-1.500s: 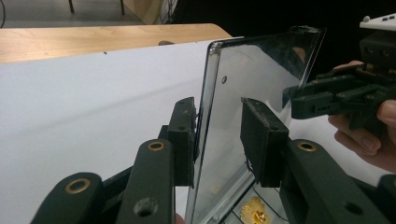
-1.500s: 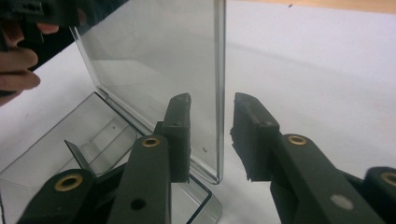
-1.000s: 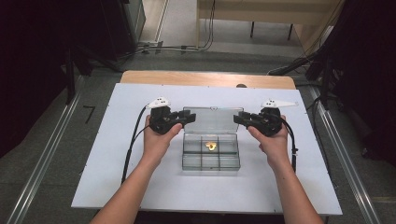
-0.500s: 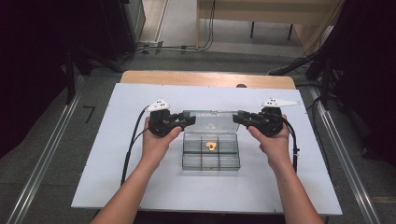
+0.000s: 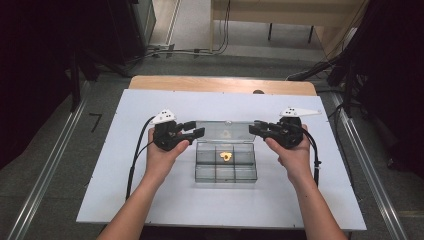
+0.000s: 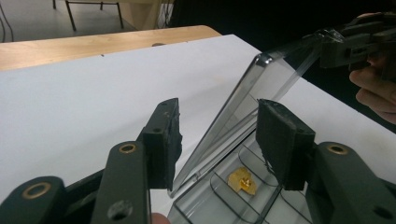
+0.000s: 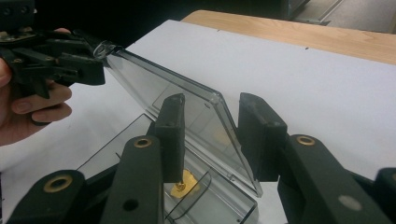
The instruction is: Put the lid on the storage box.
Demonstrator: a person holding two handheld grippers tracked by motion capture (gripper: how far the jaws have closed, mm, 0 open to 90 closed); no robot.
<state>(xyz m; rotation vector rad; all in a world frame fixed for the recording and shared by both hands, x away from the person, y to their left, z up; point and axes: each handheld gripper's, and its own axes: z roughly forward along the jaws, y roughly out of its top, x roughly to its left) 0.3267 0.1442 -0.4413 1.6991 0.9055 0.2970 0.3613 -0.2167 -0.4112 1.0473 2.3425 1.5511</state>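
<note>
- Box lid stands raised at the clear box's far edge, mid-board.
- Left gripper has just spread, lid between its pads, untouched.
- Right gripper also straddles it loosely: lid is released.

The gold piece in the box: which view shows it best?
The left gripper view: the gold piece lies unobstructed in its compartment. In the right gripper view it is partly behind a jaw; in the high view it is tiny.
</note>
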